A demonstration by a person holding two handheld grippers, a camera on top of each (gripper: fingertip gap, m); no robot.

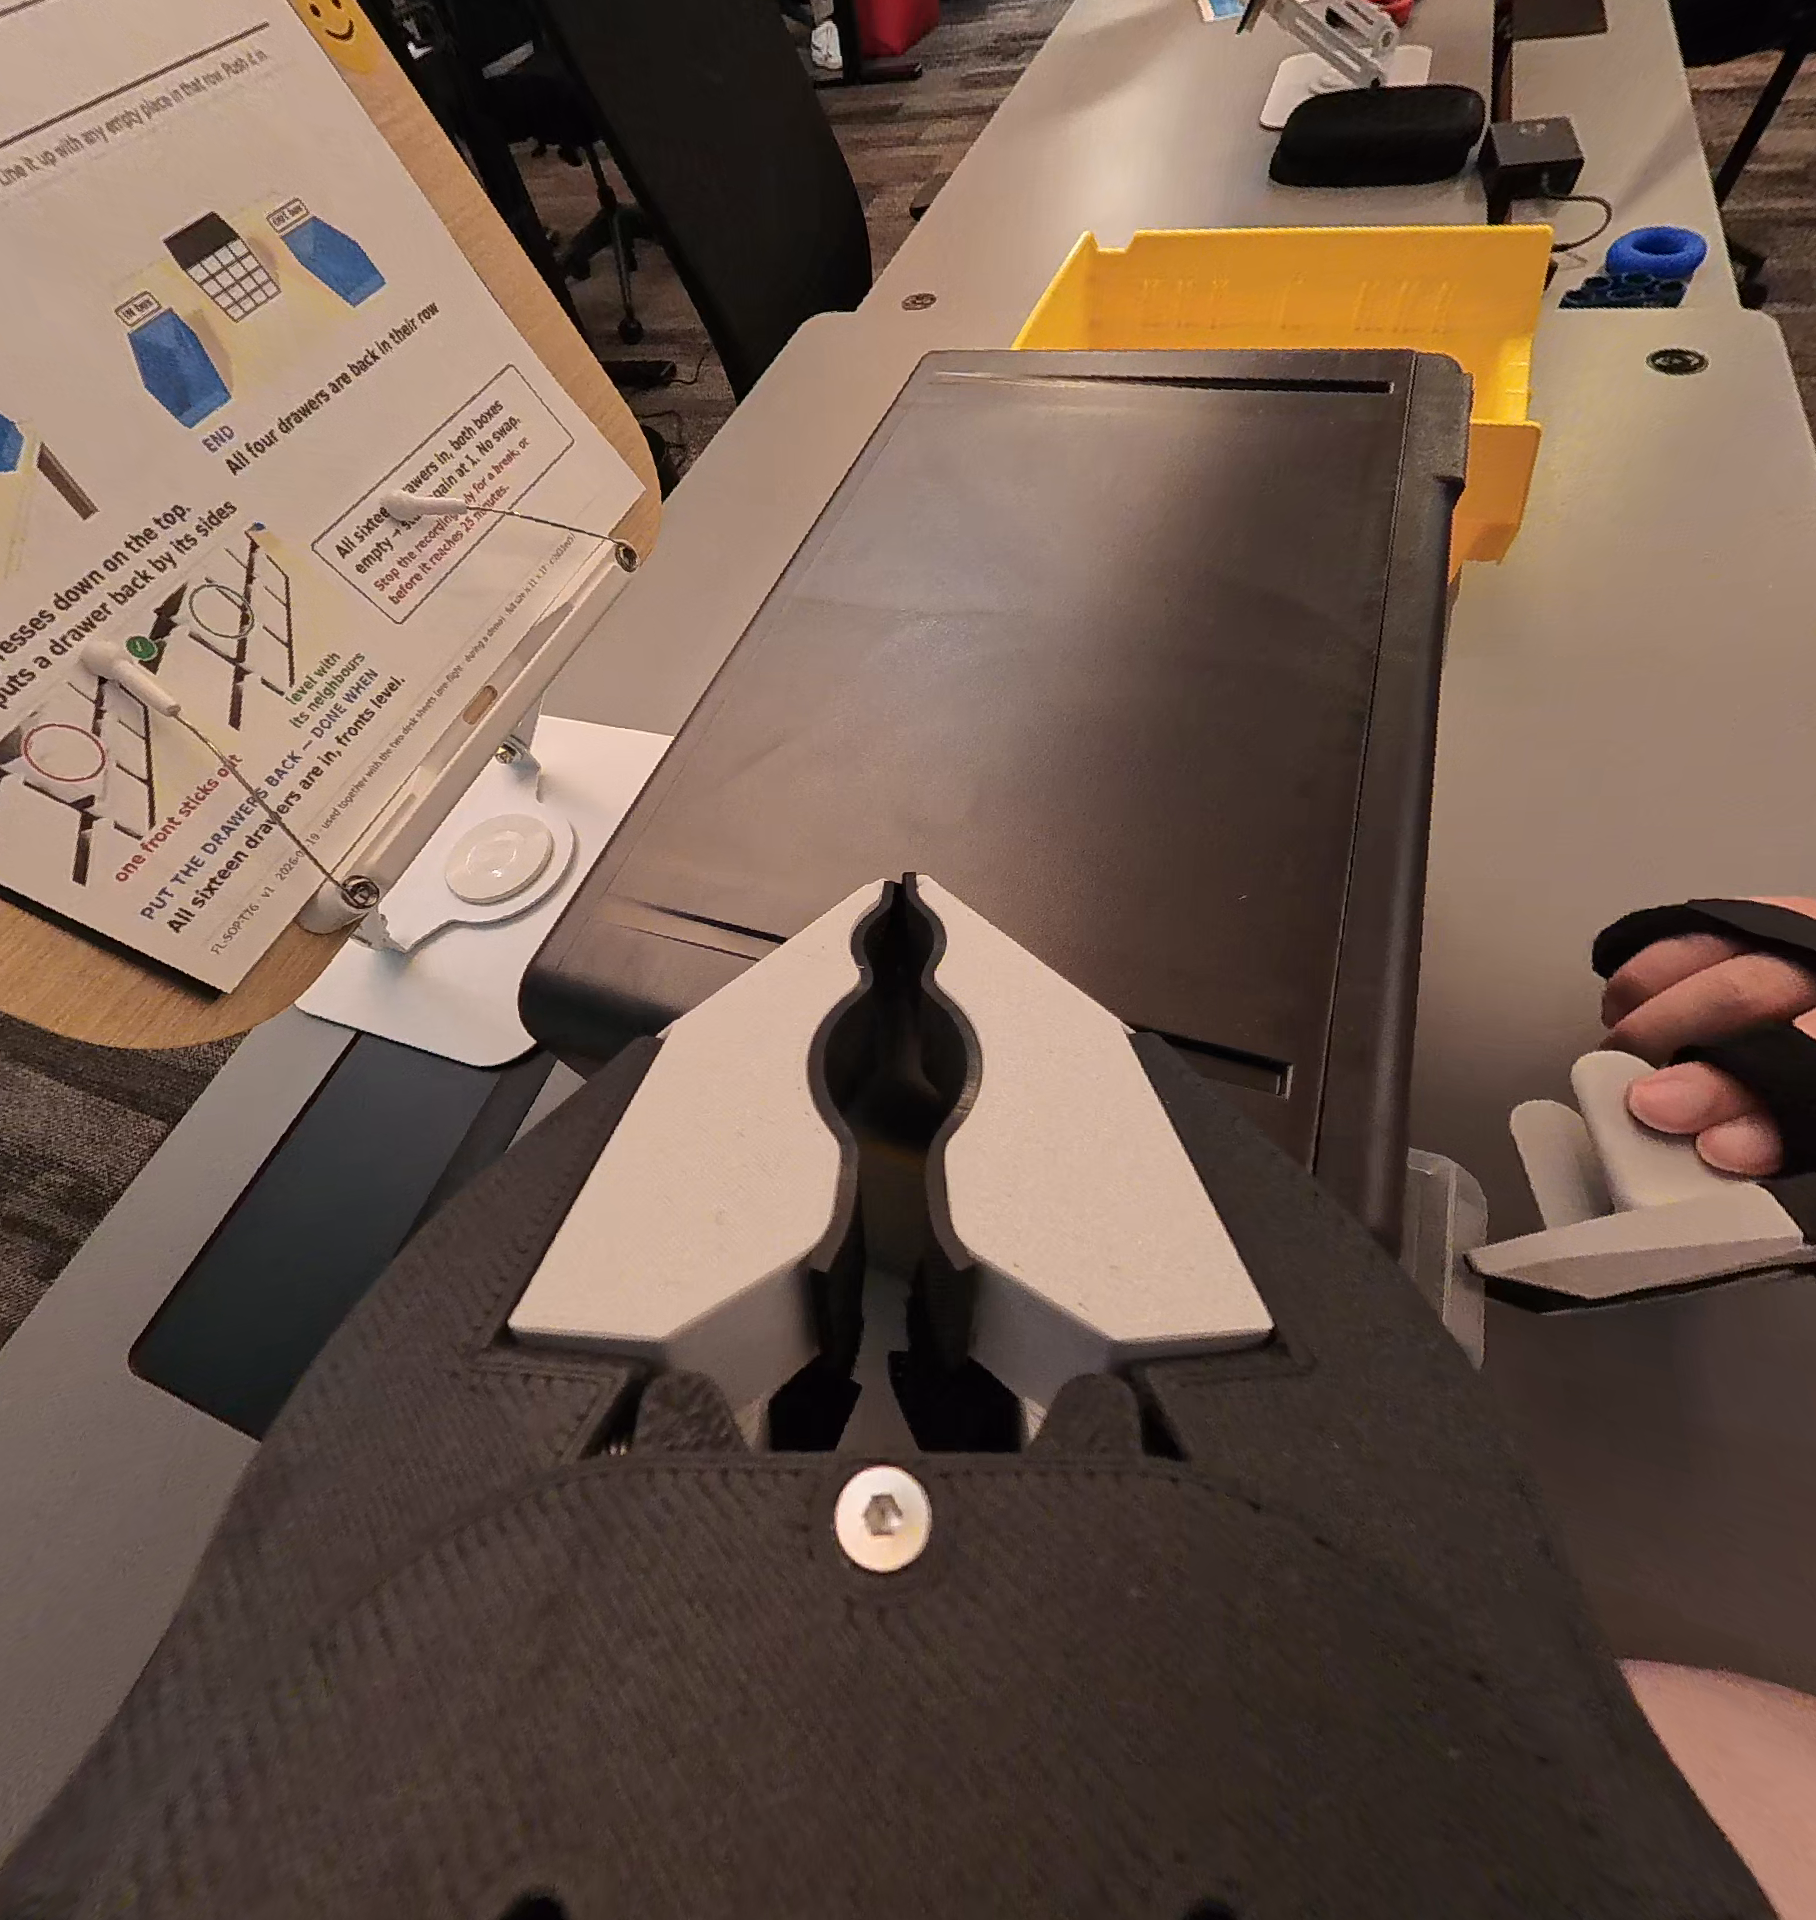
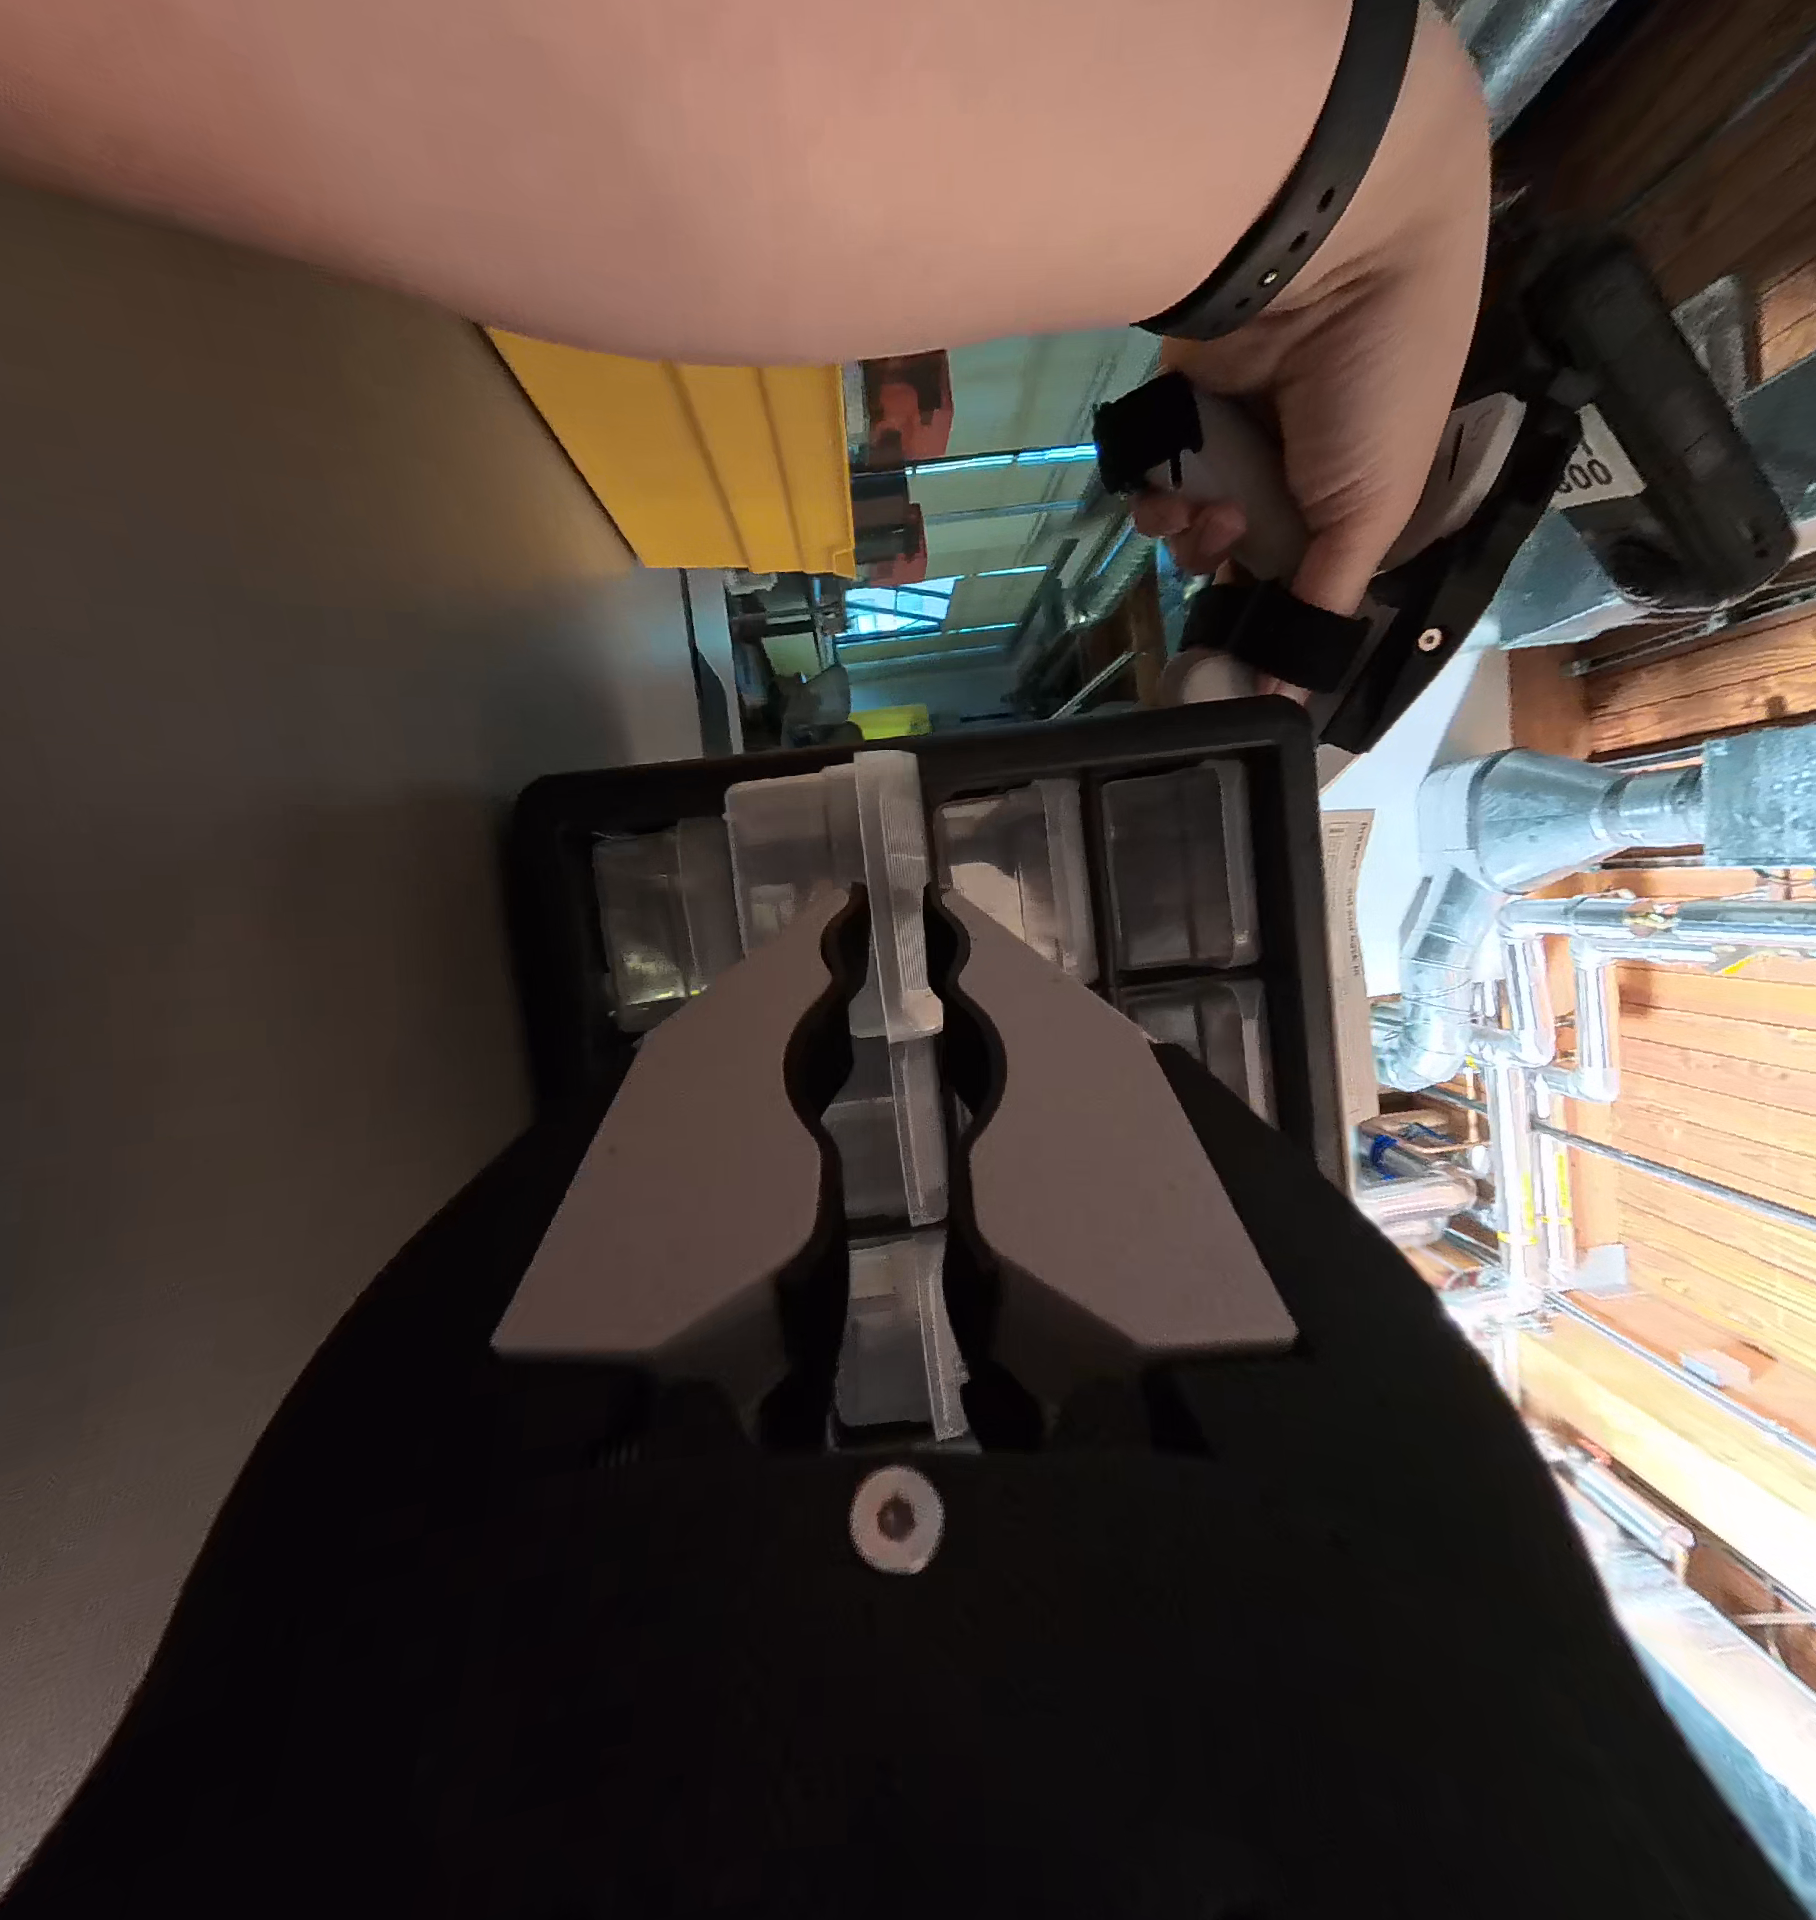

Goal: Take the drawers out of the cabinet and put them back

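Note:
The black cabinet [image 1: 1039, 644] stands on the grey desk; the left wrist view shows its flat top. My left gripper [image 1: 906, 883] is shut and empty, with its tips over the near end of that top. The right wrist view is turned sideways and shows the cabinet's front [image 2: 1299, 935], which holds several clear drawers. My right gripper [image 2: 896, 896] is shut on the handle tab [image 2: 888, 821] of one clear drawer [image 2: 779, 842], which stands slightly proud of its neighbours. The right gripper also shows in the left wrist view [image 1: 1610, 1247], at the cabinet's right side.
A yellow bin [image 1: 1288, 301] sits right behind the cabinet, and it also shows in the right wrist view [image 2: 696, 457]. An instruction sheet on a tilted stand [image 1: 208, 520] is at the left. A black case [image 1: 1382, 130] and blue parts [image 1: 1652, 260] lie farther back. A forearm [image 2: 675, 177] crosses the top of the right wrist view.

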